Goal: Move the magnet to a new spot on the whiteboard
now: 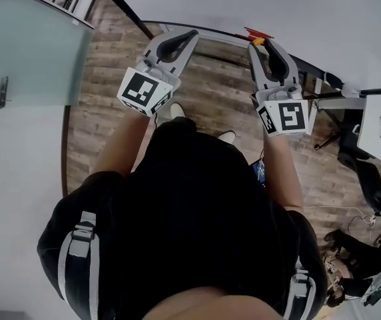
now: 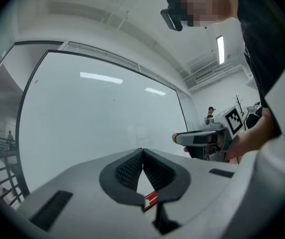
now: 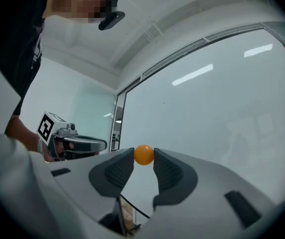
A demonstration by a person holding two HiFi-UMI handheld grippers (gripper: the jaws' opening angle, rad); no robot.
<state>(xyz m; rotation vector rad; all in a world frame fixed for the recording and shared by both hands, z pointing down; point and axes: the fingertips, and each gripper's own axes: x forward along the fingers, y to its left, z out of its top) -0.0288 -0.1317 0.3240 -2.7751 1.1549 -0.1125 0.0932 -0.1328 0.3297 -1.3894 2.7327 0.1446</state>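
A small round orange magnet is pinched between the tips of my right gripper, which is shut on it. In the head view the magnet shows at the tip of that gripper, close to the lower edge of the whiteboard. I cannot tell whether it touches the board. The whiteboard fills the background behind the jaws. My left gripper is shut with nothing in it, and it points at the whiteboard. It is held level with the right gripper, to its left.
A red marker lies on the board's ledge beside the right gripper. A frosted glass door stands at the left over wooden floor. A white desk and chair legs are at the right.
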